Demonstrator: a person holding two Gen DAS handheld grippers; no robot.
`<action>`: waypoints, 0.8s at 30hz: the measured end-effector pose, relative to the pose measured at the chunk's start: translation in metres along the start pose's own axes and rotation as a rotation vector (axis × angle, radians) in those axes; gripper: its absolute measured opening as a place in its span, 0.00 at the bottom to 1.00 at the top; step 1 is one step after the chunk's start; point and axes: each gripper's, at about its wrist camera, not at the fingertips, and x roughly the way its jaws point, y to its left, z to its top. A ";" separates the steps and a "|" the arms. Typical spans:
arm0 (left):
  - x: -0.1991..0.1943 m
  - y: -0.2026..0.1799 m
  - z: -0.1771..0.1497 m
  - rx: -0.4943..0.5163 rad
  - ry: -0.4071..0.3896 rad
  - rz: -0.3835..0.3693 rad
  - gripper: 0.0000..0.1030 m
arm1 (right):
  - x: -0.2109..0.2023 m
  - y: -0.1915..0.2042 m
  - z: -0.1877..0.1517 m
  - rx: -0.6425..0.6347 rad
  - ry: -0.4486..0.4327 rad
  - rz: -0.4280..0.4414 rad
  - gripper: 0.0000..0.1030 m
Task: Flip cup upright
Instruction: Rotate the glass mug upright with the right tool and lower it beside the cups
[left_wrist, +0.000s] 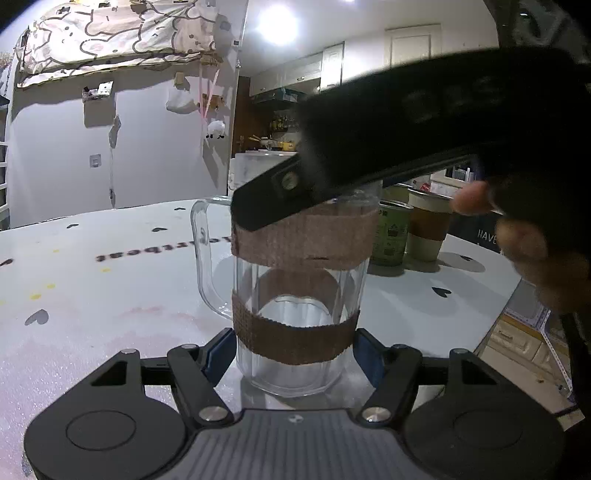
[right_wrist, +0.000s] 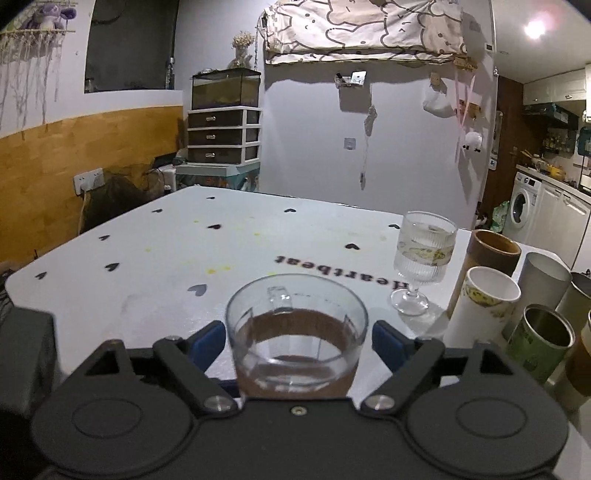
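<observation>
A clear plastic cup (left_wrist: 295, 295) with a handle and brown tape bands stands upright on the white table. In the left wrist view my left gripper (left_wrist: 295, 356) has its blue pads at either side of the cup's base, with small gaps. The right gripper's black body (left_wrist: 406, 122) hangs over the cup's top. In the right wrist view the cup (right_wrist: 295, 336) sits between my right gripper's (right_wrist: 297, 341) blue fingers, mouth up, with gaps on both sides.
A stemmed ribbed glass (right_wrist: 423, 258) stands to the right. A cluster of cups and tins (right_wrist: 517, 295) fills the table's right edge; it also shows in the left wrist view (left_wrist: 410, 229). The white table (right_wrist: 147, 251) stretches left and far.
</observation>
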 end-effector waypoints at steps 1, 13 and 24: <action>-0.002 -0.002 -0.002 -0.004 -0.005 0.004 0.69 | 0.003 -0.001 0.001 -0.004 -0.006 0.022 0.76; -0.012 0.016 -0.008 -0.102 -0.030 0.038 0.77 | 0.060 -0.058 0.019 -0.028 -0.113 -0.014 0.75; -0.015 0.027 -0.016 -0.138 -0.021 0.073 0.77 | 0.092 -0.095 0.029 -0.082 -0.135 -0.037 0.75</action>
